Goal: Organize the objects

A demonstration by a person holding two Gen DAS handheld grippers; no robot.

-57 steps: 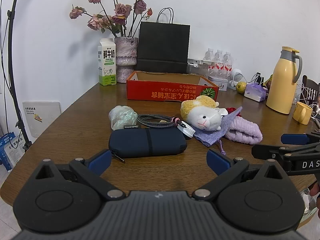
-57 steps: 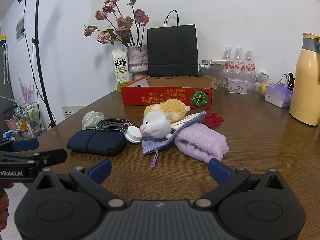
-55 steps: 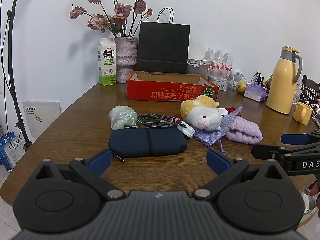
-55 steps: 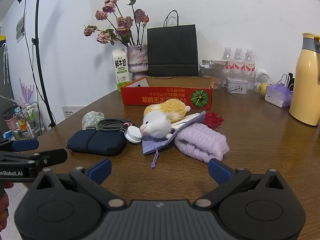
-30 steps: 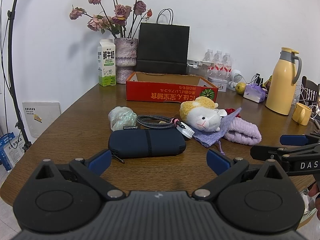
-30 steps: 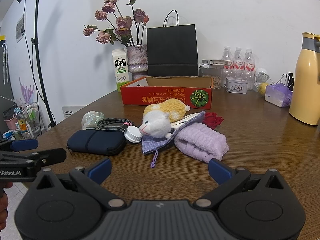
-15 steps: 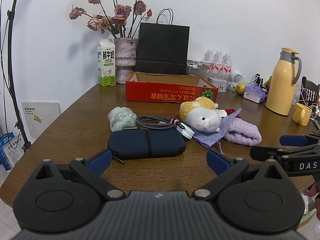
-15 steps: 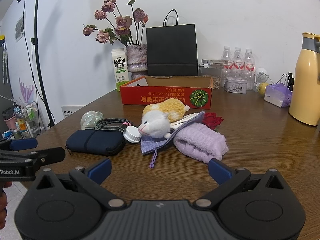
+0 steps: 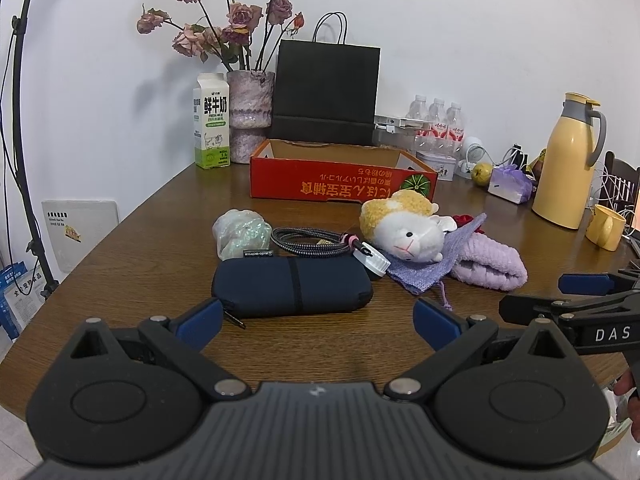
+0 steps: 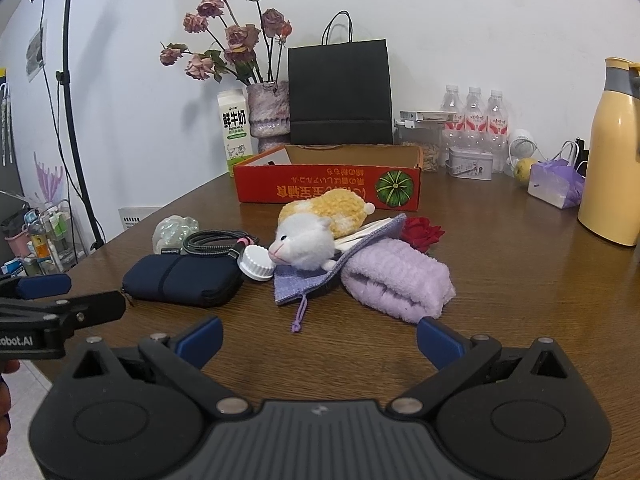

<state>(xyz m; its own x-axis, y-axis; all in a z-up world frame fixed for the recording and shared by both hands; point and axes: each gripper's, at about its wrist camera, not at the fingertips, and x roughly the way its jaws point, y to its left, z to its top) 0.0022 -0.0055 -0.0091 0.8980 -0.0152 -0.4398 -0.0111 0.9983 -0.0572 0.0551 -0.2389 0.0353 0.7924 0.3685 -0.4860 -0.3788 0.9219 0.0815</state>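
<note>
Left wrist view first: the navy zip pouch (image 9: 292, 287) lies flat with its long axis running left to right across the frame, its zipper pull at the near left corner, and it sits just ahead of the left gripper (image 9: 316, 320), roughly centred in the span of the spread, empty blue fingers (image 9: 199, 317). Behind the pouch rest a crumpled clear bag (image 9: 239, 233), a coiled braided cable (image 9: 316, 241) and a white cap (image 9: 374, 261); to the right a plush toy (image 9: 404, 230) lies on a purple drawstring bag (image 9: 424, 270) beside a rolled lilac towel (image 9: 490, 262). All sit on a brown wooden table (image 9: 140, 248) with a red cardboard box (image 9: 340, 180) farther back, a milk carton (image 9: 211, 121), a vase of dried roses (image 9: 250, 116), a black paper bag (image 9: 326, 92) and a yellow thermos (image 9: 568, 162) against a white wall. Right wrist view: the right gripper (image 10: 318, 342) hovers above the near table edge, its fingers (image 10: 438, 342) wide apart and holding nothing; the towel (image 10: 398, 278) lies just ahead toward its right finger, long axis slanting from far left to near right, and the plush toy (image 10: 316, 230) points its face left. The pouch (image 10: 182, 280) lies ahead to the left, with a red fabric rose (image 10: 422, 232) behind the towel.
</note>
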